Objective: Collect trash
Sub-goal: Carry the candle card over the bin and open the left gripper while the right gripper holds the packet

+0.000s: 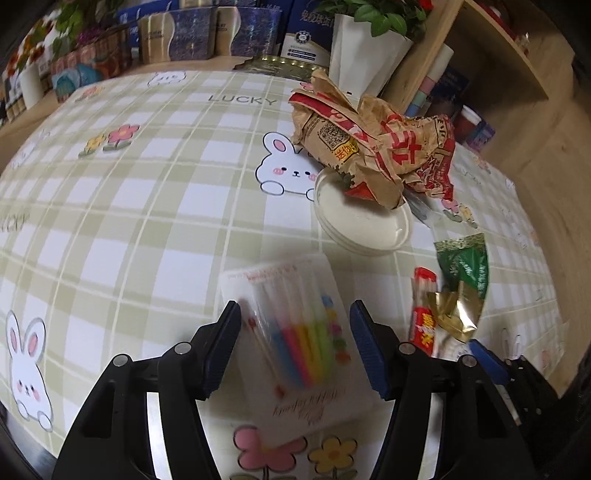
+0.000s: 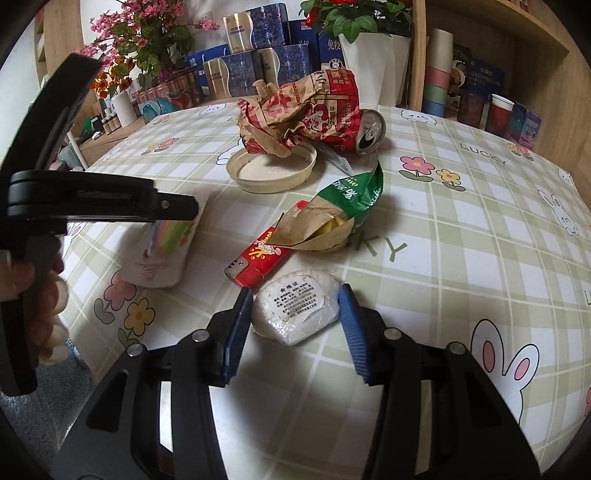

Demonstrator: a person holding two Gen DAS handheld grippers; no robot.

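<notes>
My left gripper (image 1: pixel 295 336) is open, its jaws either side of a clear candle packet (image 1: pixel 295 332) with coloured candles lying on the tablecloth; the packet also shows in the right wrist view (image 2: pixel 162 251). My right gripper (image 2: pixel 295 314) is open around a white wrapped puck (image 2: pixel 295 306) with a printed label, not clamped on it. Beyond lie a red stick packet (image 2: pixel 262 258), a green and gold snack bag (image 2: pixel 332 218), a white lid (image 2: pixel 273 170), a crumpled red and brown paper bag (image 2: pixel 299 110) and a can (image 2: pixel 369 133).
The table (image 1: pixel 147 184) carries a checked cloth with rabbits and flowers. Blue boxes (image 1: pixel 192 33), a white plant pot (image 1: pixel 362 55) and flower baskets (image 1: pixel 88 62) line the far edge. Wooden shelves (image 2: pixel 498 55) with cups stand at the right. The left gripper's body (image 2: pixel 74 210) fills the right view's left side.
</notes>
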